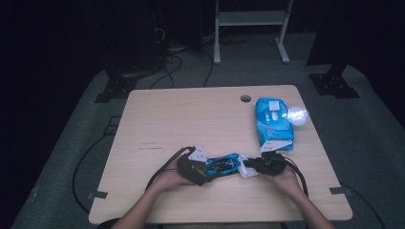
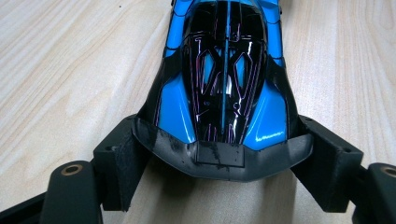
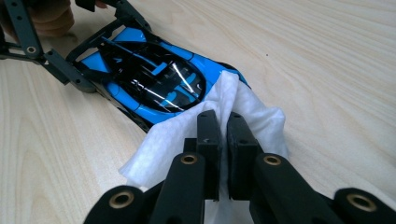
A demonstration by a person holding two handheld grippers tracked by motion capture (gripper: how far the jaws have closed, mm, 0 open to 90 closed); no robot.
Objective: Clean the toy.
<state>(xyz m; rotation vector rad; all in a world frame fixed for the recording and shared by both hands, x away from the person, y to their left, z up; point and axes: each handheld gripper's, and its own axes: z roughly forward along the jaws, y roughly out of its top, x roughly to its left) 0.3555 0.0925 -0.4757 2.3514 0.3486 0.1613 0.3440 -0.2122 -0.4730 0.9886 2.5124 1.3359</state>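
— Toy car point(image 1: 223, 164), blue and black, lies low and centre in the high view, on the wooden table point(image 1: 191, 119) between the two hands. How much of it can you make out there?

— Little. It is small and dim from above, and both ends are covered by the grippers. The left gripper view gives the body plainly: glossy blue flanks, a black top with thin lines, its black end piece filling the lower middle of the frame, its far end cut off by the top edge.

— And the left gripper point(image 2: 224, 161)?

— Its jaws stand apart, one at each side of that black end piece, pressing on its corners, so the car is clamped. The jaw bases run out of the bottom of the frame.

— The right gripper point(image 3: 223, 140)?

— Its jaws are together, pinching a white wipe point(image 3: 187, 140). In the right gripper view the wipe lies over the near end of the car and hides it; its lower part is lost behind the jaws. The left gripper shows there at upper left, partly cut off.

— Anything else that only the high view gives?

— A blue packet point(image 1: 273, 121) at the right of the table, beyond the right hand point(image 1: 286, 179), with a bright glare spot at its right edge. Its print is unreadable.
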